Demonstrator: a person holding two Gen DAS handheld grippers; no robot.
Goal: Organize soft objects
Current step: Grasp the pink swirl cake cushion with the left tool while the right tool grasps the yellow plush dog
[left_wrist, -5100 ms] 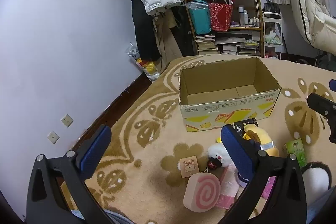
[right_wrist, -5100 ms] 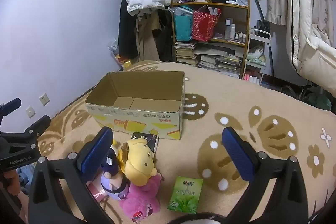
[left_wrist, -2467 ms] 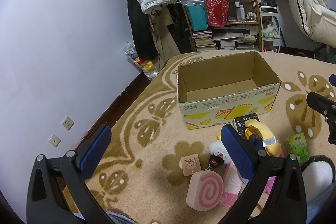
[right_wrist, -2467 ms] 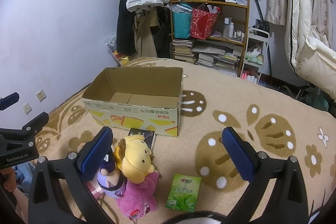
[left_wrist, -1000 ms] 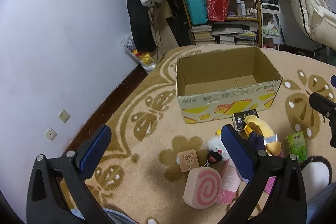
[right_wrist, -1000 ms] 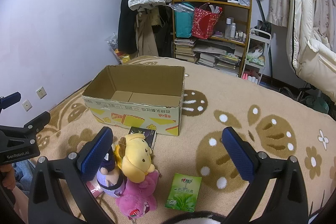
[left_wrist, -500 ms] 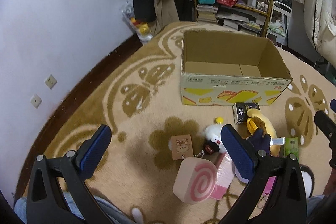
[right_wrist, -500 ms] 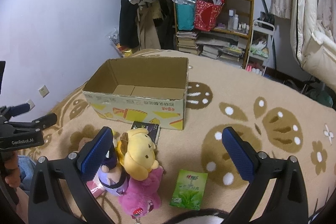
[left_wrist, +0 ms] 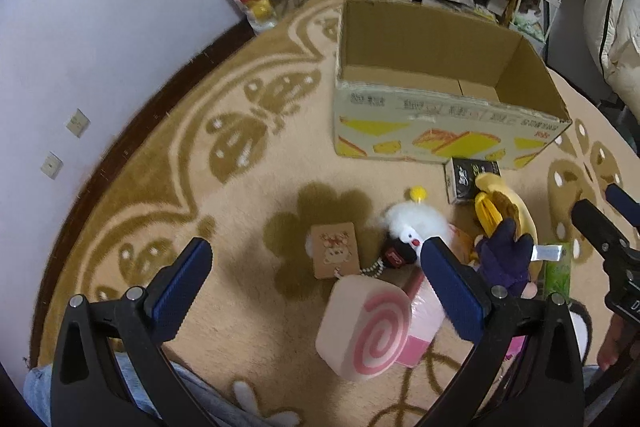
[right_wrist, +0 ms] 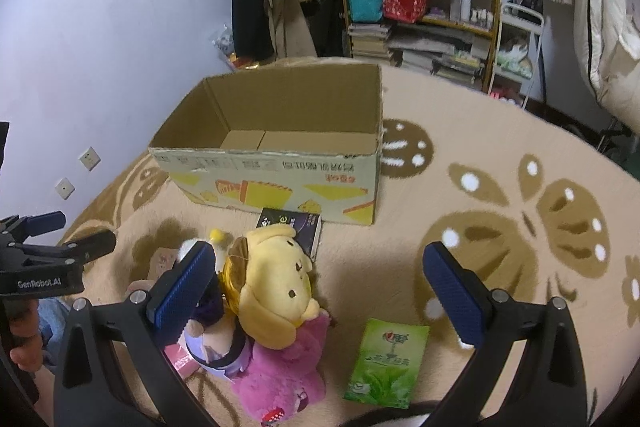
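Pink swirl cushion (left_wrist: 366, 331) only in left view; pink plush (right_wrist: 280, 383) only right.

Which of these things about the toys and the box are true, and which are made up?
1. The cardboard box has no toys in it. True.
2. The left tongs are squeezing the pink swirl cushion. False: they are open and hold nothing.
3. The yellow plush dog lies on top of the pink plush. True.
4. The green packet is inside the box. False: it lies on the rug, in front of the box.
5. The right tongs are open. True.
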